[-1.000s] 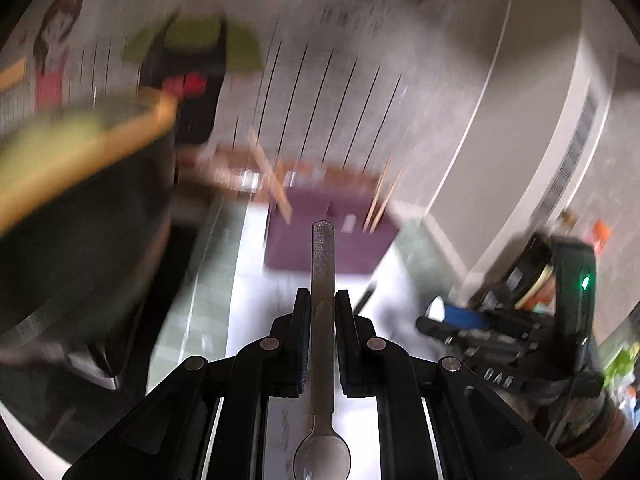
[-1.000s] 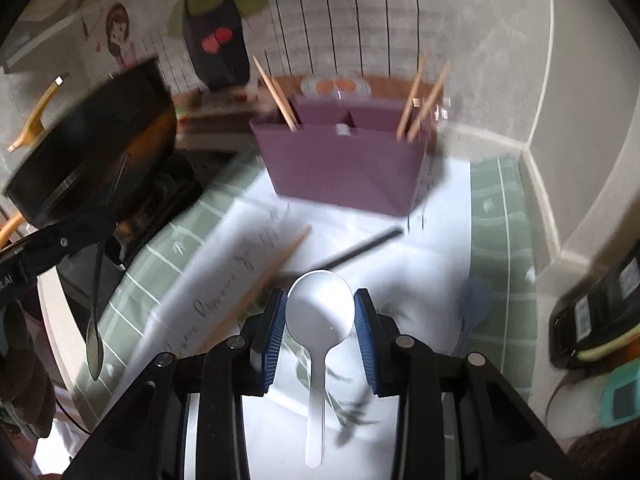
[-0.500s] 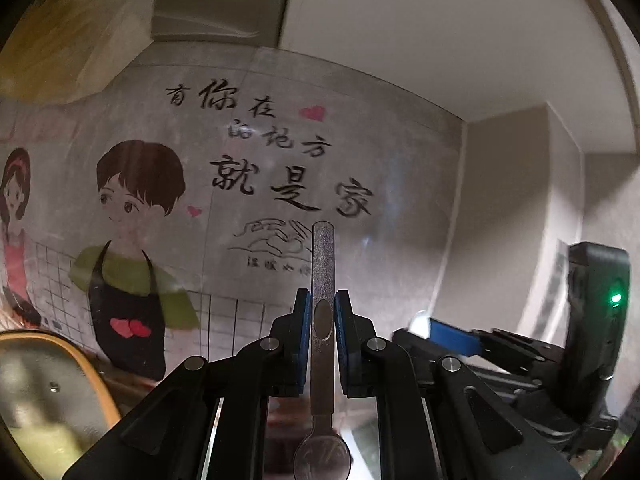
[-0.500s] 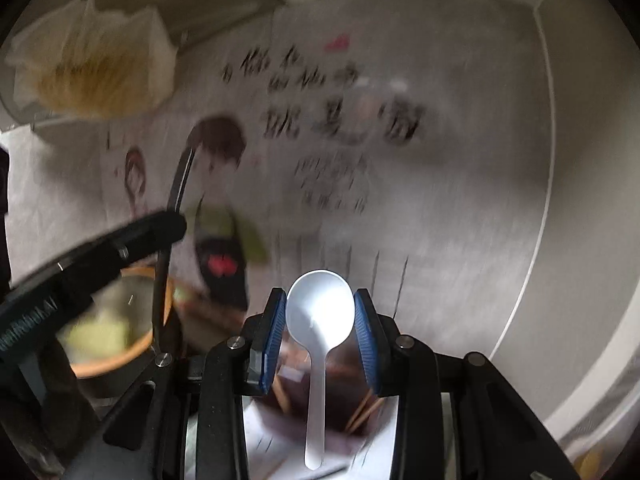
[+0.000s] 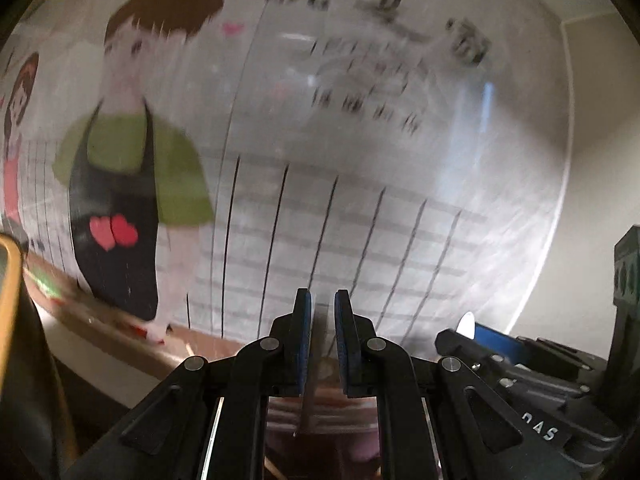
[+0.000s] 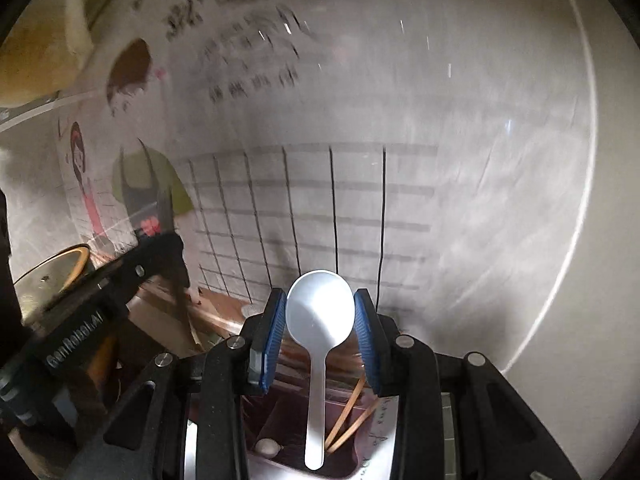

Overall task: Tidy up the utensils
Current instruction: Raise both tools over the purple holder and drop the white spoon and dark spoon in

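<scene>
Both claws have swung up from the tabletop toward the wall: the right claw (image 6: 320, 332) grips the white plastic spoon (image 6: 319, 344) by its bowl above the purple organizer (image 6: 280, 416), the near-shut left claw (image 5: 322, 340) pinching a blurred metal spoon (image 5: 307, 396), both seemingly ready for slotting.

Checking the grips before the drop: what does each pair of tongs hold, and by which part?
Right tongs: the white plastic spoon, clamped across its bowl, handle hanging down. Left tongs: shut on a blurred metal utensil; the gripped part cannot be told.
</scene>
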{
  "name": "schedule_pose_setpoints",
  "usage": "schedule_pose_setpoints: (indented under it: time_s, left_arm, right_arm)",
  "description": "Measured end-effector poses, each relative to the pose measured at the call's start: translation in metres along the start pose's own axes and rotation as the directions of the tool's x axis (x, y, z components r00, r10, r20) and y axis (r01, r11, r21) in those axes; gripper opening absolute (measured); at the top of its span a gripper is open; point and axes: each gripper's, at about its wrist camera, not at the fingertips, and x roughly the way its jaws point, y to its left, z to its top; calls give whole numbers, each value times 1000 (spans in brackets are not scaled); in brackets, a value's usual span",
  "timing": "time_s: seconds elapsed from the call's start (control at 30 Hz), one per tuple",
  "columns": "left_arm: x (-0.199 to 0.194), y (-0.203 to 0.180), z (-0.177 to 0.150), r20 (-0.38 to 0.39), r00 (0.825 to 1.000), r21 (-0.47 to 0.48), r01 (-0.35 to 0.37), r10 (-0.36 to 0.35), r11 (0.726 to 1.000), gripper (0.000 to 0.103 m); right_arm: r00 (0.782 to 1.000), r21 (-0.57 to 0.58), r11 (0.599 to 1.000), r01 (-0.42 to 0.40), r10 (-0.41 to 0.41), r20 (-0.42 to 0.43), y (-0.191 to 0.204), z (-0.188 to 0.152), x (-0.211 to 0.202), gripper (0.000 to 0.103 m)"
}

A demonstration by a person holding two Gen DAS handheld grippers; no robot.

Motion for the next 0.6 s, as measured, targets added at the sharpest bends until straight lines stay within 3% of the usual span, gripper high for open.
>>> schedule_pose_setpoints:
  time_s: [0.17,0.4,0.53,0.6]
  left_arm:
    - [22,16,-29,-71,997,-29,-24,22,999,12]
    - [18,34,-60,-188,982,-90,-42,24,995,13]
    - [4,32,-70,-237,970,-71,-65,46,995,14]
    - [-7,28,-70,-251,967,-50,-70,55,996,15]
  right_arm:
    - [998,12,1000,-9,10,-56,-5,-21,38,33]
    - [984,5,1000,-26,26,-177,3,-71,65,33]
    - [977,26,1000,-16,22,-214,0,-85,62,50]
    - [979,22,1000,2,2,-205,0,-85,51,50]
